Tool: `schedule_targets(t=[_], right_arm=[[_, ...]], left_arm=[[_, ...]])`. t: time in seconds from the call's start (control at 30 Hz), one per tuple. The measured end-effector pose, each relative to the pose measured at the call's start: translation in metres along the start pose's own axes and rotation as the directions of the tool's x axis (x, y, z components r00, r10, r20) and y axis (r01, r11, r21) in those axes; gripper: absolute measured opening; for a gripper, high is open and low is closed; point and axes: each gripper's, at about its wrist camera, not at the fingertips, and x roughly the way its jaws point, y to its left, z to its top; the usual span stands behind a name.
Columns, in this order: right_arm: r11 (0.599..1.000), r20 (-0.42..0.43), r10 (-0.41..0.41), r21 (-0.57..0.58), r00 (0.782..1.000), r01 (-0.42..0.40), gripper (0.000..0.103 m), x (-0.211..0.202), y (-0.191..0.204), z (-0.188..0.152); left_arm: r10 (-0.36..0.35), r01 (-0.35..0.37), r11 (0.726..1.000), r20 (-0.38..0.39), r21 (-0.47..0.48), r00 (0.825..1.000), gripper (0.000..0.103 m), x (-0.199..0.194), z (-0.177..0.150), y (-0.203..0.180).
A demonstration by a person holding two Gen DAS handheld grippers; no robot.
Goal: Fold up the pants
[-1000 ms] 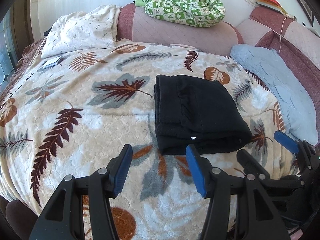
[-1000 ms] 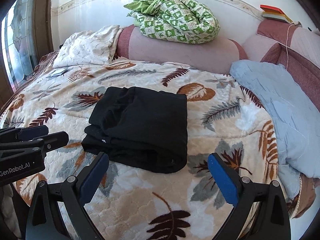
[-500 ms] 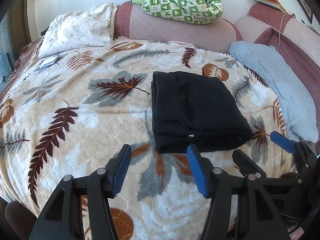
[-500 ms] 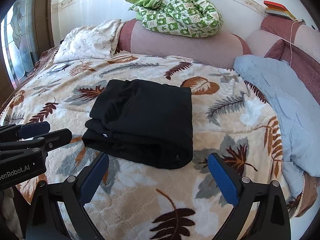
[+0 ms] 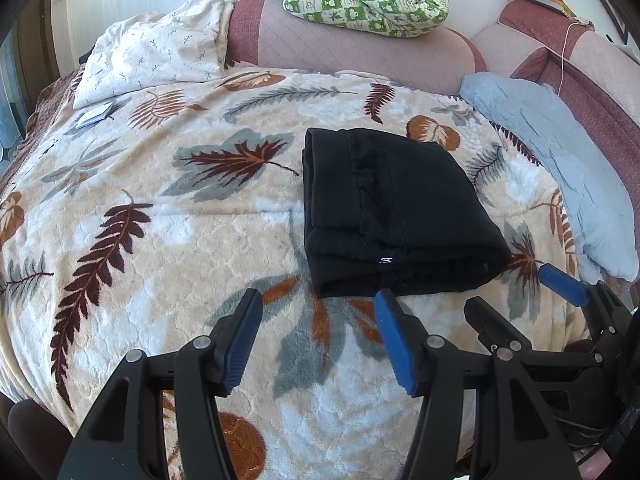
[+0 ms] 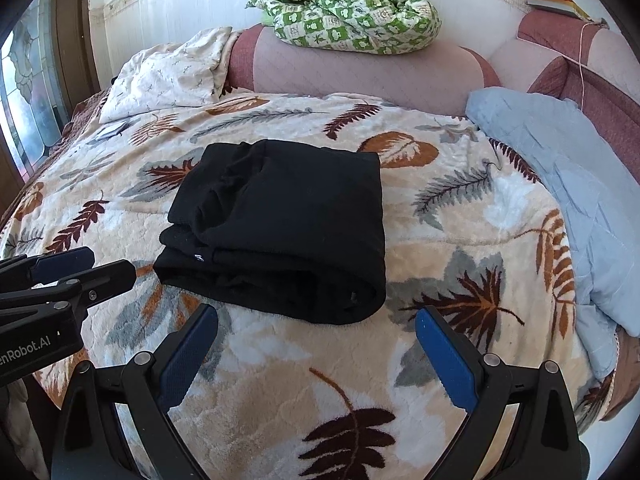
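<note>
Black pants (image 5: 396,212), folded into a compact stack (apparently finished), are left mid-frame on the bed (image 5: 140,240), both the left tool (image 5: 318,336) and right tool (image 6: 316,354) held spread and empty below.

Left wrist: we look down over the bed's near edge, folded black pants (image 5: 396,216) right of centre.
Right wrist: same slant, pants (image 6: 288,228) left of centre.
Shared: leaf-print blanket (image 5: 160,240), headboard.
</note>
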Motion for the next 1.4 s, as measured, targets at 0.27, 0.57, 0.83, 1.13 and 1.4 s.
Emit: schedule_targets(t=[0.27, 0.57, 0.83, 1.13, 1.4], right_arm=[[1.000, -0.012, -0.001, 0.004, 1.000, 0.002, 0.101, 0.003, -0.001, -0.002], [1.000, -0.034, -0.009, 0.023, 0.999, 0.009, 0.101, 0.008, -0.004, -0.005], [1.000, -0.029, -0.009, 0.014, 1.000, 0.010, 0.101, 0.006, -0.004, -0.004], [1.000, 0.011, -0.010, -0.013, 1.000, 0.010, 0.101, -0.008, 0.003, 0.000], [0.997, 0.061, -0.010, -0.079, 0.998, 0.015, 0.101, -0.023, 0.015, 0.019]], left_arm=[[0.001, -0.001, 1.000, -0.016, 0.001, 1.000, 0.058, 0.004, -0.002, 0.000], [0.002, -0.002, 1.000, -0.010, 0.002, 1.000, 0.058, 0.004, -0.002, 0.001], [0.066, -0.066, 0.998, 0.089, 0.003, 0.994, 0.059, -0.015, 0.002, 0.002], [0.218, -0.194, 0.976, 0.416, -0.099, 0.883, 0.103, -0.081, 0.009, 0.008], [0.233, -0.234, 0.971, 0.352, -0.040, 0.907, 0.103, -0.081, 0.034, 0.001]])
